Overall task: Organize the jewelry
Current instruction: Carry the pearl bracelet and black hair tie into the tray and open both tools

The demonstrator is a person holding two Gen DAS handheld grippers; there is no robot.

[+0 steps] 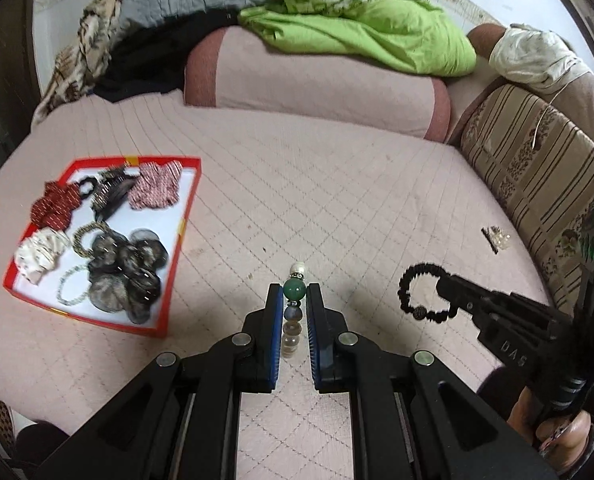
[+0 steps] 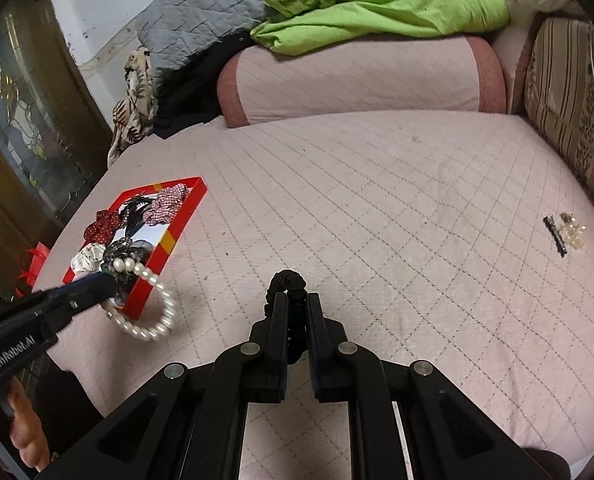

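My left gripper (image 1: 294,294) is shut on a beaded bracelet (image 1: 294,290) with a green bead and pearls, held above the pink quilted bed; in the right wrist view the same bracelet (image 2: 153,312) hangs as a pearl loop from the left gripper (image 2: 111,280) beside the red tray (image 2: 169,246). My right gripper (image 2: 295,300) is shut on a black bead bracelet (image 2: 287,280); in the left wrist view it (image 1: 443,284) holds that bracelet (image 1: 411,288) at the right. The red tray (image 1: 177,240) holds scrunchies, hair clips and bracelets.
A small hair clip with clear beads (image 1: 497,238) lies on the bed near the striped cushion (image 1: 537,168); it also shows in the right wrist view (image 2: 565,232). A pink bolster (image 1: 317,80) with green cloth (image 1: 357,20) lies at the back.
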